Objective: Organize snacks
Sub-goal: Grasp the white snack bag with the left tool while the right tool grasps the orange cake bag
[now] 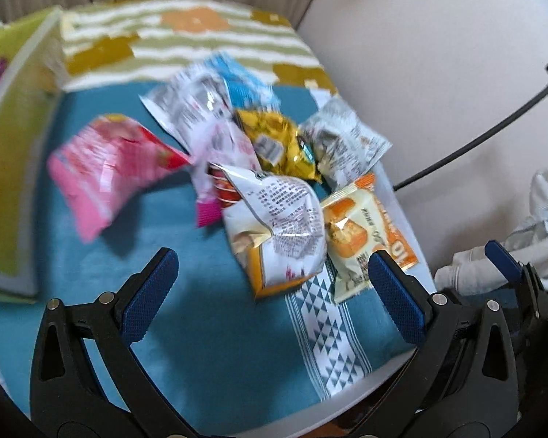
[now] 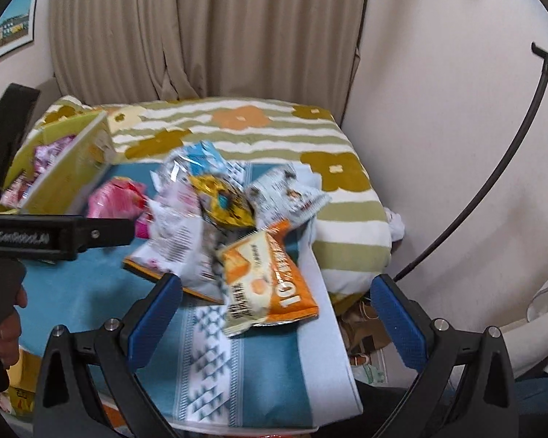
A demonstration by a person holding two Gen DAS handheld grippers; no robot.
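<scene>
**Hovering over the snack pile, nothing picked yet**

Sorting looks barely under way: most packets lie heaped on the blue cloth (image 1: 201, 346), and both claws are empty. The left gripper (image 1: 270, 277) has its jaws spread wide, short of the pile's near edge; the right gripper (image 2: 274, 303) is equally wide open, with the orange-and-cream packet (image 2: 270, 284) lying between its fingers but not pinched.

Taking the pile (image 1: 266, 168) as the landmark: the orange-and-cream packet sits on its near right edge, partly under a crumpled white packet (image 1: 285, 226). A gold wrapper (image 1: 277, 142) sits in the middle, a pink packet (image 1: 106, 168) lies apart to its left, and a blue one (image 1: 241, 80) pokes out at the far side.

Left of the pile stands a yellow-green box (image 2: 69, 168), open at the top; the right wrist view shows some pinkish packets already inside, too blurred to count.

My guess at the next move: lower one claw onto an edge packet, close on a flat corner so the foil doesn't slip, and carry it left to the box.
</scene>
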